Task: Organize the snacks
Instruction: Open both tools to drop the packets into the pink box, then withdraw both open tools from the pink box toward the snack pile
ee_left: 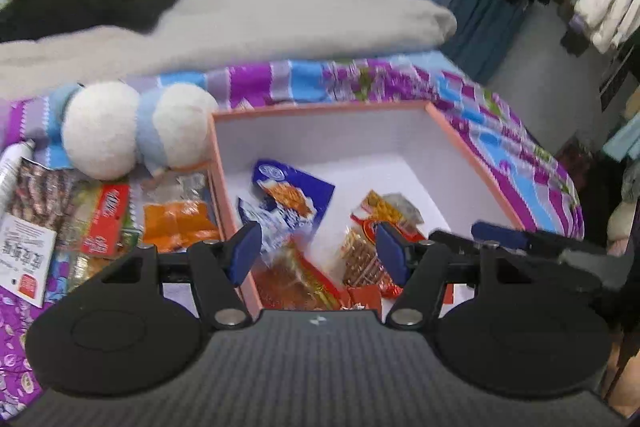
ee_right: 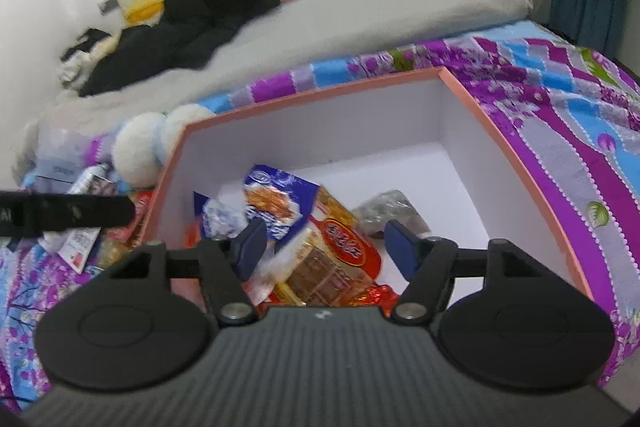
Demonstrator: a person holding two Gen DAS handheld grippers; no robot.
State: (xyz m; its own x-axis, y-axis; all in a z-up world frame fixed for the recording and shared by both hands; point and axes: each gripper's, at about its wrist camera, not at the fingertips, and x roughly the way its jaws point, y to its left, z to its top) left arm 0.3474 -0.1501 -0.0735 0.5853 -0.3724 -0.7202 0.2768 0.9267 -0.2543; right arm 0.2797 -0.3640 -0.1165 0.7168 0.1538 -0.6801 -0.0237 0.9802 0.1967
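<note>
Above a pink-edged cardboard box with a white interior (ee_left: 320, 143), both handheld grippers hang with fingers spread wide and nothing between them. The left gripper (ee_left: 318, 251) is poised over the box's near left wall; the right gripper (ee_right: 326, 247) sits over the near middle of the box.

Inside the box lies a loose heap of snack packets: a blue-and-white biscuit packet (ee_left: 294, 191) toward the left, a red-and-orange wafer packet (ee_right: 340, 247) at the near side, and a crinkled silver foil packet (ee_right: 390, 211) toward the right, the last plain only from the right wrist.

The left wrist view alone shows clearly what waits outside the box on the purple-and-blue floral bedsheet (ee_left: 500, 131): an orange plastic snack packet (ee_left: 178, 223) just beside the left wall, a red snack packet (ee_left: 105, 223) farther left, and a white-and-blue plush toy (ee_left: 132, 125) beyond them. It also catches the right gripper's blue-tipped finger at the right edge.

A grey folded duvet (ee_right: 360, 23) crosses the far side of the bed.
</note>
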